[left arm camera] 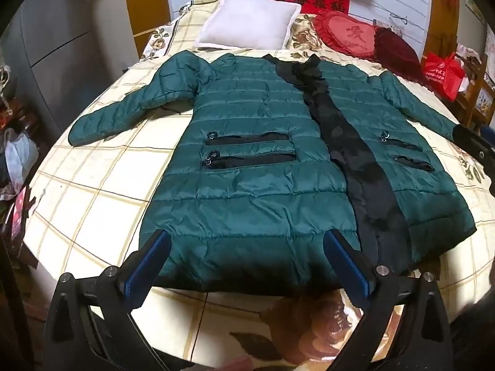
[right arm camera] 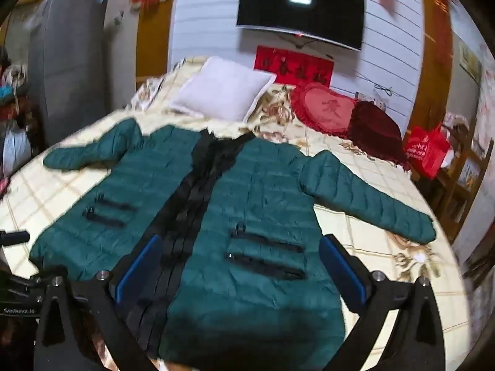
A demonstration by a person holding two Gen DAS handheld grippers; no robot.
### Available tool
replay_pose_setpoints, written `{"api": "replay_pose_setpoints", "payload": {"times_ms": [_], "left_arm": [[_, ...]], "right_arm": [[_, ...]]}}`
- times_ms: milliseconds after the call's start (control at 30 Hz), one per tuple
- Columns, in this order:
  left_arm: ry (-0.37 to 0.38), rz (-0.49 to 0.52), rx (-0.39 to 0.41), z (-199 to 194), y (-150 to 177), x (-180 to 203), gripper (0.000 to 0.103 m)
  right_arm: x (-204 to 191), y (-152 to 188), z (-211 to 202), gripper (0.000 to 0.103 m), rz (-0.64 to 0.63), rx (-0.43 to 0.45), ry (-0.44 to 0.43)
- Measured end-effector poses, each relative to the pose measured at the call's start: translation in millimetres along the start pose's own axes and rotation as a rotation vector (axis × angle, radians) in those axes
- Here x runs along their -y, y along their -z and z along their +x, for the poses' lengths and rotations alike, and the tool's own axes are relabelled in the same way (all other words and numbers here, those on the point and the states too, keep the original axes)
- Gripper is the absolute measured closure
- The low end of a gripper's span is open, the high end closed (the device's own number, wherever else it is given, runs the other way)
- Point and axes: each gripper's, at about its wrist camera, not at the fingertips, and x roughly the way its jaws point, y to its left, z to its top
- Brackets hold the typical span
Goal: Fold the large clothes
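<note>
One green puffer coat (left arm camera: 247,185) lies on the bed (left arm camera: 92,204), showing four zipped pockets. Beyond the coat's collar sit three cushions: one white (left arm camera: 247,21), one red heart-shaped (left arm camera: 343,35), one dark red (left arm camera: 393,49).

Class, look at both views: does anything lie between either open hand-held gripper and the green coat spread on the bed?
Nothing visible does. The left hand-held gripper and right hand-held gripper hang open over the coat; the pillow lies beyond its collar.
</note>
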Motion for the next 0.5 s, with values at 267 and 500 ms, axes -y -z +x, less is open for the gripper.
{"api": "replay_pose_setpoints", "payload": {"times_ms": [267,500], "left_arm": [[-0.003,0.039,-0.004,12.1,-3.8,20.8,0.025],[0.013,0.055,0.001,14.2,-6.2,28.6,0.025]], "right_arm": [[19.4,14.9,0.4,0.001,0.038,-0.027,0.064],[26.7,17.8,10.3,0.000,0.087,-0.049,0.059]]}}
